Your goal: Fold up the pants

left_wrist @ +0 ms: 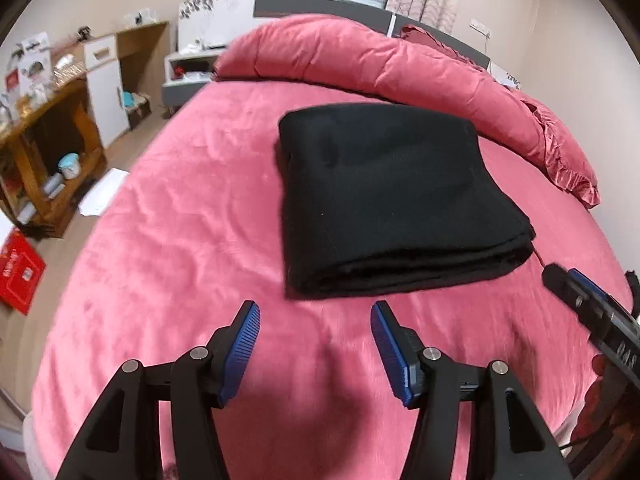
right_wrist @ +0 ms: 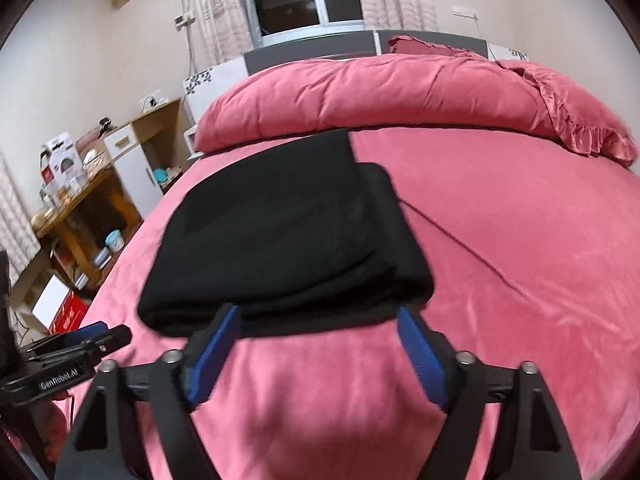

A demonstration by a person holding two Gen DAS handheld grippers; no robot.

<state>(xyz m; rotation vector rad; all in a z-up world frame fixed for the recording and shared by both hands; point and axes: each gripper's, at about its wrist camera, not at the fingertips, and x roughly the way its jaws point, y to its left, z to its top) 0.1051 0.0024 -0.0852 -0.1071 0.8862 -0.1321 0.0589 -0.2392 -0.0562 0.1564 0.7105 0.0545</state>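
Pants (left_wrist: 392,200): black, folded into a stack, lying on the pink bed (left_wrist: 180,220).
Left hand-held gripper (left_wrist: 315,340): jaws apart, empty; pants just ahead at 12 o'clock.
Right hand-held gripper (right_wrist: 319,342): jaws apart, fingertips at the stack's near edge, contact unclear.

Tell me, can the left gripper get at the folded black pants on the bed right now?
Probably yes. The left gripper is open and sits just short of the pants' near edge, with only bare pink bedspread between them. The right gripper is off to the side.

pink bed (left_wrist: 200,208), wooden shelf (left_wrist: 52,152)
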